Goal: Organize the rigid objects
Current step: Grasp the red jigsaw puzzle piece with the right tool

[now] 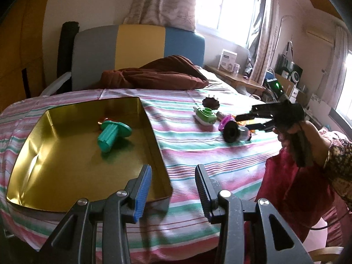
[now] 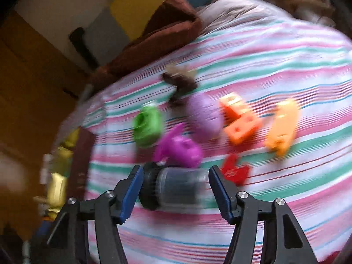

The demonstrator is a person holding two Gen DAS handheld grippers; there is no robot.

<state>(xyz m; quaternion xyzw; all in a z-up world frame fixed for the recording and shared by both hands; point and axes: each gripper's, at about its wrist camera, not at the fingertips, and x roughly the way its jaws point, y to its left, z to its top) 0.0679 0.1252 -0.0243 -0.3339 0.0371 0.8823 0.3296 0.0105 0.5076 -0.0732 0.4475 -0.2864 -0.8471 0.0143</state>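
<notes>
Far left on the striped bed cover (image 1: 198,145) sits the open gold tin (image 1: 92,165), shallow, with a teal ribbed piece (image 1: 112,135) lying inside toward its far side; a small reddish item behind it is too hidden to identify. The left gripper (image 1: 173,189) hangs over the tin's near right corner, jaws apart, nothing between them. Right of the tin, well apart from it, the loose pieces lie in a cluster on the bed: a dark brown scalloped disc (image 1: 211,103) farthest back, a green and white piece (image 1: 205,116) just in front of it, a magenta piece (image 1: 224,122) beside that, then a clear cylinder with a black ribbed cap (image 2: 173,190) lying on its side nearest the edge. The right gripper (image 2: 173,189) is spread wide with this cylinder between its fingers; the left pad looks close to the cap, but blur prevents confirming contact. Further right in the right wrist view: a lilac oval piece (image 2: 204,116), an orange bracket (image 2: 239,121), a small red piece (image 2: 235,171), and a pale orange piece (image 2: 282,127). A brown pillow (image 1: 158,74) lies at the far end.
</notes>
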